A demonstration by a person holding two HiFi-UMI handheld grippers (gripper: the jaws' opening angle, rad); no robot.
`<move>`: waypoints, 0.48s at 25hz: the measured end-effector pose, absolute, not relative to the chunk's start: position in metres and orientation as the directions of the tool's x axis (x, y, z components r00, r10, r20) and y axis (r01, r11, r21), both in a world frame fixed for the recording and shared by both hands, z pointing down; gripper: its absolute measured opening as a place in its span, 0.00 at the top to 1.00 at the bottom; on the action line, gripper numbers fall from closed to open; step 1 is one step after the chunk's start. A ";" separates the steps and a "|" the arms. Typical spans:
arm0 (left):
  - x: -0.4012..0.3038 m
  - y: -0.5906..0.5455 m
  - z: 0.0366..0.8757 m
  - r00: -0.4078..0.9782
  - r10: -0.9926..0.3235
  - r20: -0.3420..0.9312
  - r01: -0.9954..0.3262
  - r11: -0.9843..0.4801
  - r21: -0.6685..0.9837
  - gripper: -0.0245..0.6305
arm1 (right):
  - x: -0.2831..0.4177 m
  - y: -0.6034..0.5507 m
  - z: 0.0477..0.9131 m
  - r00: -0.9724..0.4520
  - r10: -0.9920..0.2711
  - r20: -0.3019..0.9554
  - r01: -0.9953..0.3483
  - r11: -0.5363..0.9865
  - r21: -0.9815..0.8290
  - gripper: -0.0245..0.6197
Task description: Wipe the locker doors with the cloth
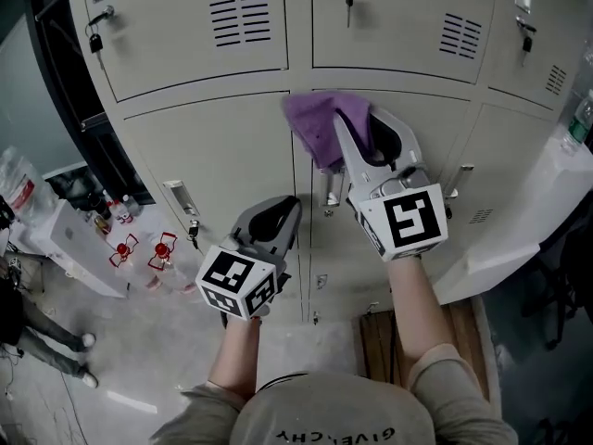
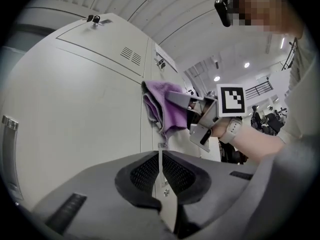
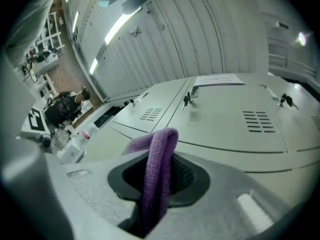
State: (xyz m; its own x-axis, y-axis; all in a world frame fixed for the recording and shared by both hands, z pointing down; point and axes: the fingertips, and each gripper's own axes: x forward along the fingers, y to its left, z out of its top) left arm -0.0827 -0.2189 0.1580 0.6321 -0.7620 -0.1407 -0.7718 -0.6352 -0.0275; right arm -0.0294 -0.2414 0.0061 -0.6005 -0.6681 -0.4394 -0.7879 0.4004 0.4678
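Purple terry cloth (image 1: 315, 123) was clamped tight in right gripper (image 1: 359, 126), pressed to beige metal locker door (image 1: 447, 126) at its upper left corner for wiping. Left gripper (image 1: 278, 209) was closed on nothing, idle.

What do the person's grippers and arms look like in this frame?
The left gripper and right gripper are light grey moulded shells with dark ribbed pads inside. Each carries a cube of black-and-white square markers. The forearms are bare below short grey sleeves, and a pale wristband sits on the right wrist.
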 end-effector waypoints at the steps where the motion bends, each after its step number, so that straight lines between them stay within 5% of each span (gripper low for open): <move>1: -0.081 -0.219 0.158 0.631 -0.763 -0.140 -0.772 -0.635 -0.027 0.93 | -0.033 -0.246 0.005 -0.588 -0.690 -0.422 -0.789 0.373 0.489 0.86; 12: -0.074 -0.219 0.162 0.616 -0.777 -0.133 -0.786 -0.618 -0.029 0.93 | -0.014 -0.259 0.007 -0.512 -0.759 -0.403 -0.782 0.216 0.585 0.86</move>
State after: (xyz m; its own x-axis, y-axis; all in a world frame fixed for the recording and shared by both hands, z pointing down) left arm -0.0739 -0.2194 0.1620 0.6155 -0.7768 -0.1334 -0.7859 -0.6177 -0.0292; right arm -0.0140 -0.2585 0.0067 -0.5116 -0.7586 -0.4034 -0.7819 0.2163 0.5847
